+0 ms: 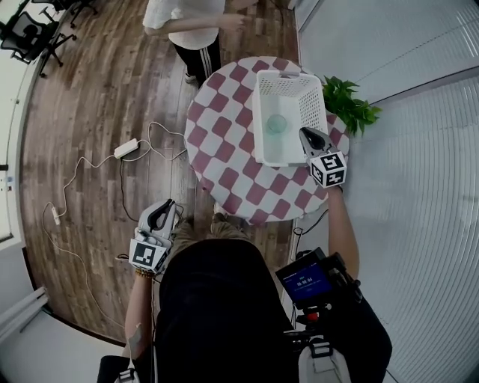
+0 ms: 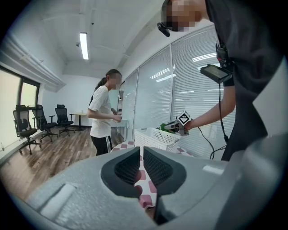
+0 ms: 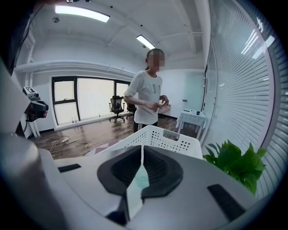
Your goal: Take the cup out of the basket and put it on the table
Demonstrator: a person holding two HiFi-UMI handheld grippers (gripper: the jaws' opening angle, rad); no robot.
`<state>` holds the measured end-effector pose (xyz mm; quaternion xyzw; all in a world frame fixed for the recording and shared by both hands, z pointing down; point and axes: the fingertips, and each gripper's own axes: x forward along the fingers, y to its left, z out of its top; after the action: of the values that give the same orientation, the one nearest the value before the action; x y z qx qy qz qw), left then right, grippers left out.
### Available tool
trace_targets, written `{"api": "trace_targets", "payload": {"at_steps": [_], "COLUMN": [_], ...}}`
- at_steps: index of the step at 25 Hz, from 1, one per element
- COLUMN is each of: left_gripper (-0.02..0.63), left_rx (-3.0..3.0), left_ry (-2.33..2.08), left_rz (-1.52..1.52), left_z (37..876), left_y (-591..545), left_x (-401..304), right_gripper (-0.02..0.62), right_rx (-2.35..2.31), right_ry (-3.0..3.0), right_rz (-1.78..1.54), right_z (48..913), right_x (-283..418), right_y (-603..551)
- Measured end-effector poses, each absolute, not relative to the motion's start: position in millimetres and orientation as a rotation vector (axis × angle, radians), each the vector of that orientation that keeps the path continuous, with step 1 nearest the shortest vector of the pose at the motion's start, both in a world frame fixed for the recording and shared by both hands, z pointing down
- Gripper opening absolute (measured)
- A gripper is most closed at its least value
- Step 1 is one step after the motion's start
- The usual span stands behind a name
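A white perforated basket [image 1: 259, 112] stands on the round table [image 1: 224, 149] with its red-and-white checked cloth. A pale green translucent cup [image 1: 277, 123] lies in the basket's bottom. My right gripper [image 1: 304, 133] hovers over the basket's near right corner, shut and holding nothing. In the right gripper view, the basket [image 3: 157, 134] is straight ahead, and a sliver of the cup [image 3: 143, 179] shows through the slit between the jaws [image 3: 142, 155]. My left gripper [image 1: 166, 207] hangs low beside my body, off the table, shut and empty. From it the basket [image 2: 155, 137] is visible.
Another person [image 1: 191, 22] stands at the table's far side. A green plant [image 1: 348, 105] sits at the table's right edge, beside the basket. A power strip with cable [image 1: 126, 147] lies on the wooden floor to the left. Office chairs [image 1: 30, 34] stand far left.
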<state>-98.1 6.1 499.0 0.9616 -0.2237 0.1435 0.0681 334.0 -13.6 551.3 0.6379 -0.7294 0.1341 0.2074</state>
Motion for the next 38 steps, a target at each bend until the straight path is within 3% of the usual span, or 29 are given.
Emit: {"api": "trace_targets", "payload": {"at_steps": [15,38], "left_gripper": [0.028,0.028], "left_rx": [2.814,2.740], "left_ry": [-0.790,-0.870], "left_rz": [0.488,0.566], "left_z": [506,516], "left_y": [10,20], "left_x": [-119,-136], "right_gripper": [0.015,0.109], "right_rx": [1.512,0.798], "right_ry": [-2.051,-1.838], "right_rz": [0.372,0.305], "right_z": [586,688], "right_x": [328,301], "right_y": [-42,-45]}}
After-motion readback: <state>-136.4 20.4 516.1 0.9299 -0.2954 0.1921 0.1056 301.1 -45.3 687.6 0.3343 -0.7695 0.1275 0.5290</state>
